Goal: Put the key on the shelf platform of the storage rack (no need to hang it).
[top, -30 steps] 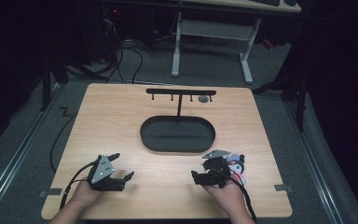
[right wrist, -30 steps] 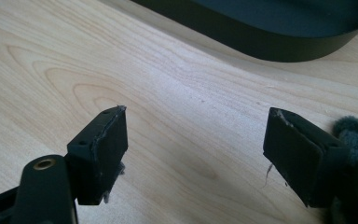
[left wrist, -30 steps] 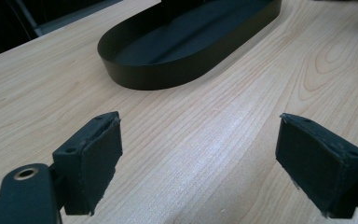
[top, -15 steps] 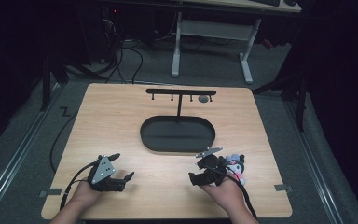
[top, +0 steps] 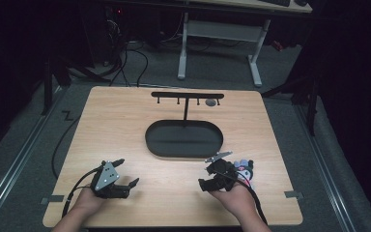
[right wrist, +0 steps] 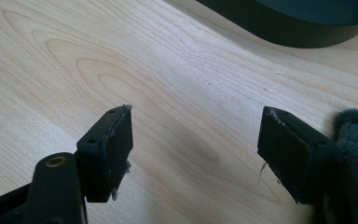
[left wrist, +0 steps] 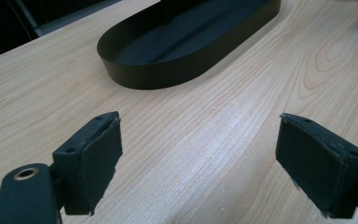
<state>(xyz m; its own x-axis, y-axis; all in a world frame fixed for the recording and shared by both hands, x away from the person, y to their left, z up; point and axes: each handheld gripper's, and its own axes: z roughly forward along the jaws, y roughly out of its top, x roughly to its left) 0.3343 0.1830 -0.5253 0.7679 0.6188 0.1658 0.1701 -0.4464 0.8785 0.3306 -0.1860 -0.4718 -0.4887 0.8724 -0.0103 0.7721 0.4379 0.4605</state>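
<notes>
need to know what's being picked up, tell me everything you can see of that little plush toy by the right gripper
The plush toy is small and fuzzy, mostly dark grey to black with white and pinkish patches; its shape is too small to make out. It lies on the wooden table near the front right, to the right of the right gripper and close against the person's right hand. In the right gripper view a dark fuzzy tip pokes out behind the right one of the fingers, outside the open gap. Nothing grips it.

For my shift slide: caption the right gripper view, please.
Right tool open over bare wooden table, dark fuzzy toy beside one jaw, black oval tray ahead.
</notes>
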